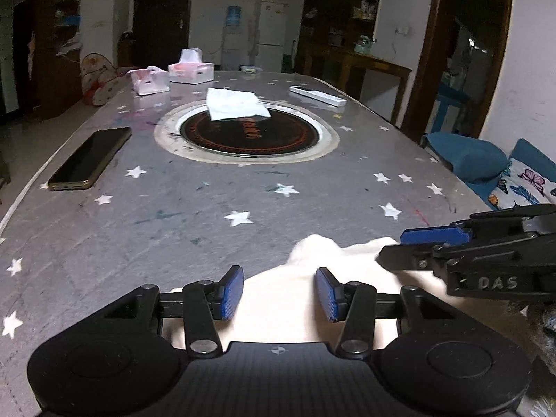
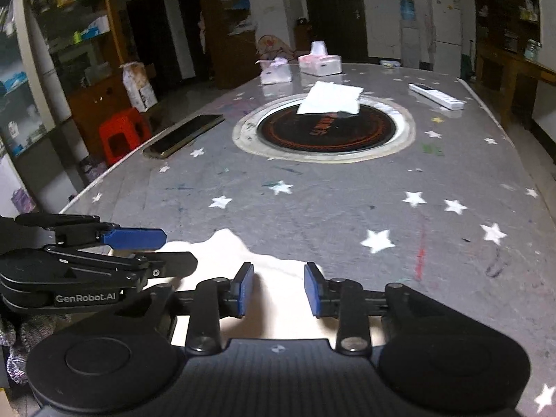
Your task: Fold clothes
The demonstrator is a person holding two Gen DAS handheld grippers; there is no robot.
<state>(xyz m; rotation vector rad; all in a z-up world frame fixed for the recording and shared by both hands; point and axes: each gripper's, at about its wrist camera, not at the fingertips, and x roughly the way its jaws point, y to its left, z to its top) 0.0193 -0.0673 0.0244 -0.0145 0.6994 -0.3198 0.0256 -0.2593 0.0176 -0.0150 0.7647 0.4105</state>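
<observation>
Both grippers hover low over a cream cloth (image 1: 278, 305) that lies at the near edge of the desk (image 1: 173, 222). From its own camera the left gripper (image 1: 278, 295) has its blue pads spread apart, with the cloth below the gap; the pads do not press on it. The right gripper (image 2: 278, 290) stands the same way, pads apart over the cloth and pinching nothing. Each gripper shows from the side in the other view, close beside its partner, above the cloth's rumpled far edge.

Grey covering with white stars lies over the desk. A round dark cooktop (image 1: 248, 132) is set in the middle, and a white sheet (image 1: 236, 104) partly covers its far rim. A phone (image 1: 90, 158) lies to the left, a white remote (image 1: 318, 95) to the far right, and two tissue packs (image 1: 189, 69) at the far end.

Around the room stand dark shelves, a closed door, a water dispenser (image 1: 232, 38) and a white fridge (image 1: 271, 34). A red stool (image 2: 121, 135) stands on the floor at the left.
</observation>
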